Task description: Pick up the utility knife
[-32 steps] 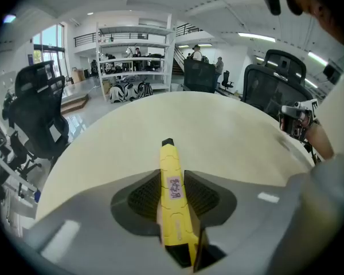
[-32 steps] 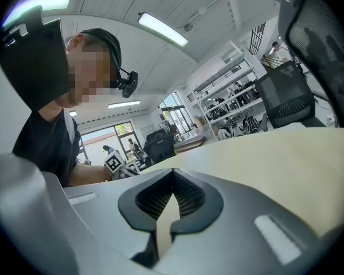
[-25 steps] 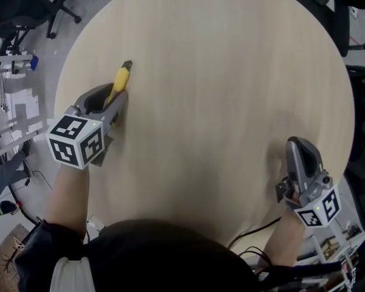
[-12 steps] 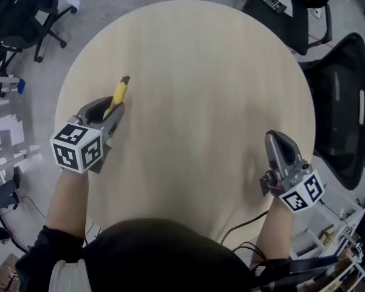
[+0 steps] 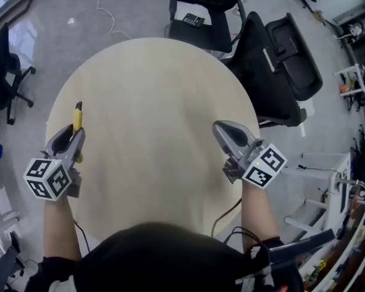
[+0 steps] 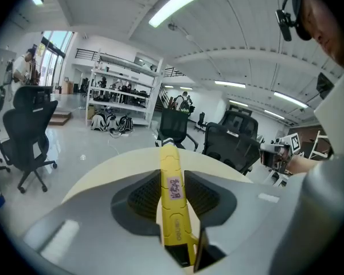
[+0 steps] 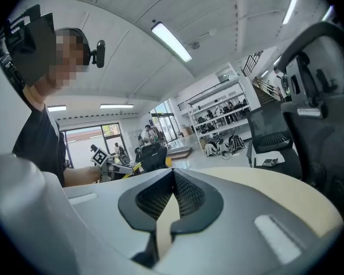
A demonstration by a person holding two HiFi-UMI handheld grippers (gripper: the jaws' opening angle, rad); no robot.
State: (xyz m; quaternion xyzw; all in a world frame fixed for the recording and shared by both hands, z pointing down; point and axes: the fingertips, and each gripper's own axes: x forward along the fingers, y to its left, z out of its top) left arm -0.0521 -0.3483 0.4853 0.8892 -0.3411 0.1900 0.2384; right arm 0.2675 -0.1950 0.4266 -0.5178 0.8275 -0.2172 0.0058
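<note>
Around the round surface of pale wood with a fine grain stand at least three black office chairs on a grey, shiny floor. One is at the far side, with a small device with keys on its seat, one or two are close at the right side, and one is further away at the left. One thin light cable lies loose on the floor beyond the surface. There are two claws, both of grey plastic with dark ribbed pads, and each carries one cube with black and white square markers. The left claw is closed on the one utility knife, which it holds over the left edge of the surface, off the wood. The knife body is long, narrow and yellow, with a dark tip that points away from the person and one small white label on its top. The right claw is over the right part of the surface, its tips pressed together with nothing between them
</note>
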